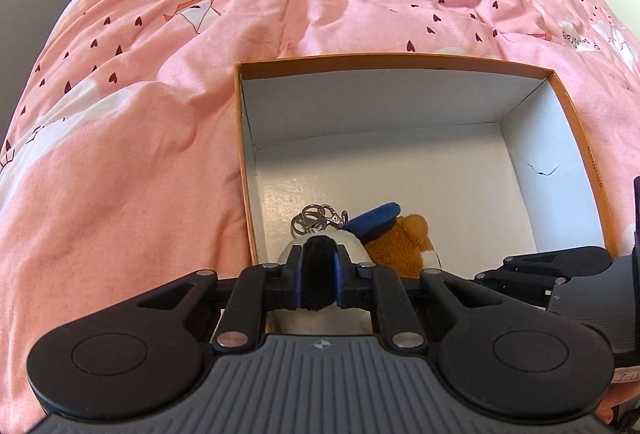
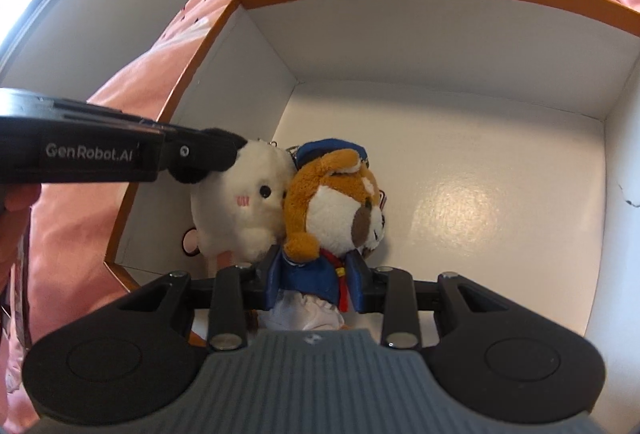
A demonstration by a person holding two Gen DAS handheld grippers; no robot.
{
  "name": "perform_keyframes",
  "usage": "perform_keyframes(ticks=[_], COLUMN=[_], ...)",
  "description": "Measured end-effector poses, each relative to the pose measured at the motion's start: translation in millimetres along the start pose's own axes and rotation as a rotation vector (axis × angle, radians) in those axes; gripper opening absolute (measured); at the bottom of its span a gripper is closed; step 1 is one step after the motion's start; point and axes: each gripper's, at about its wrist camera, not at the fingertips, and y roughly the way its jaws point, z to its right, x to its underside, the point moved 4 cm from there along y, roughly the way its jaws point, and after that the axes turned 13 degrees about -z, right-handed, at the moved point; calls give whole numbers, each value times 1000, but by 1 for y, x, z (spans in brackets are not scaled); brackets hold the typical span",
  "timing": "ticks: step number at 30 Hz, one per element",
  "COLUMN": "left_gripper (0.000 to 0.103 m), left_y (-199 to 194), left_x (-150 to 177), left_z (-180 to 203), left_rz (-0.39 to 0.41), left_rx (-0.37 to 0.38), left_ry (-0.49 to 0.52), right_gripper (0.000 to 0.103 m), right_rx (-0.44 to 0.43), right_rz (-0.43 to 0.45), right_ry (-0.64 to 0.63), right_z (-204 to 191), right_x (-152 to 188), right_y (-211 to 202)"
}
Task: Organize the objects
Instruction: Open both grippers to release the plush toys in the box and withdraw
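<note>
plush toys sit together inside an open box, near its left wall and close to the front edge. the white plush [image 2: 248, 210], round with a pink cheek mark and a black dot eye, has a black ear [image 1: 318, 266] that the left hand-held gripper [image 1: 318, 272] pinches narrowly between its pads; no earlier picture is given, so only that tight grip on the ear can be told. seen from the right wrist view, the left hand-held gripper [image 2: 208, 158] reaches in from the left over the box's left rim, its fingertips on the black part at the top of the white plush. a cluster of metal key rings [image 1: 316, 220] lies on the box floor just beyond the white plush. touching its right side is the brown plush [image 2: 332, 206], a brown and white animal with a blue cap [image 1: 374, 218] and a blue jacket with red trim. the right hand-held gripper [image 2: 314, 282] is closed partway on the blue-jacketed body of the brown plush, its blue pads pressing on both sides. the box [image 1: 400, 58] has orange outer edges and white inner walls; the rest of its floor toward the far and right walls is bare white card. the box rests on a bed covered with a pink duvet [image 1: 140, 114] printed with small dark hearts.
</note>
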Motion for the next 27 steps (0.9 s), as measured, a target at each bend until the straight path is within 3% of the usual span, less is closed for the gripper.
perform_keyframes(ticks=[11, 13, 19, 27], left_gripper=[18, 23, 33, 34], left_y=[12, 10, 4, -12], left_x=[6, 9, 14, 17], left_z=[6, 10, 16, 16], left_rz=[15, 39, 117, 195], left_rx=[-93, -105, -94, -57], left_ry=[98, 128, 172, 142], right_gripper=[35, 35, 39, 51], right_rx=[51, 61, 62, 145], right_rz=[-90, -86, -67, -30], right_ry=[45, 38, 21, -37], right_z=[-13, -14, -14, -20], right_x=[-9, -8, -7, -4], right_y=[30, 30, 23, 15])
